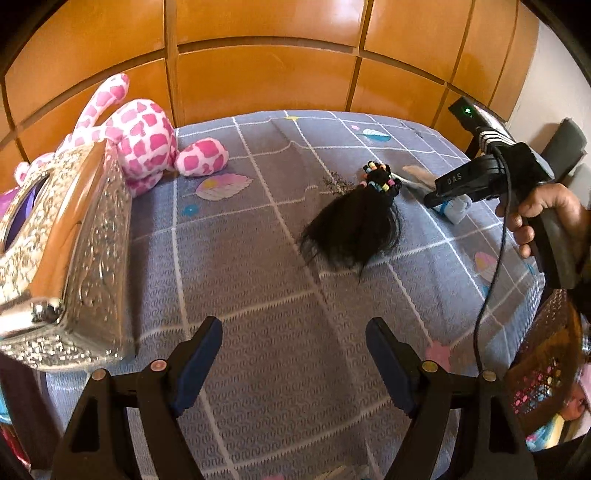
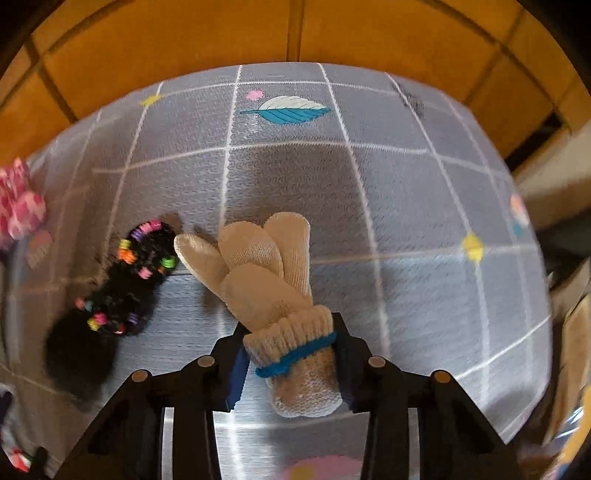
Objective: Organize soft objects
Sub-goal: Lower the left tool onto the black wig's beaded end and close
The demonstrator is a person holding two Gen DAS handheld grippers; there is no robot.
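My right gripper (image 2: 290, 363) has its pads pinching the ribbed cuff of the glove (image 2: 266, 266), a cream knit one with a blue band near the cuff. Its fingers fan out flat on the bed (image 2: 406, 206), pointing away from me toward the wooden wall (image 2: 258, 33).

Just beside the glove's fingertips, on the side away from my right hand (image 1: 543, 214), lies the hairpiece (image 2: 110, 295): a black tuft with a ring of coloured beads at the end nearest the glove. From my left wrist camera the hairpiece (image 1: 354, 229) sits between the glove and the plush toy (image 1: 147, 140).

That plush, pink and white, lies well apart from the glove, at the far side of the bed (image 1: 258, 258) against the wall (image 1: 266, 74). A silver embossed box (image 1: 74, 258) stands just in front of the plush, its lid tilted open.

My left gripper (image 1: 293, 354) hangs spread wide over bare bedcover on the near side of the hairpiece, nothing between its pads.
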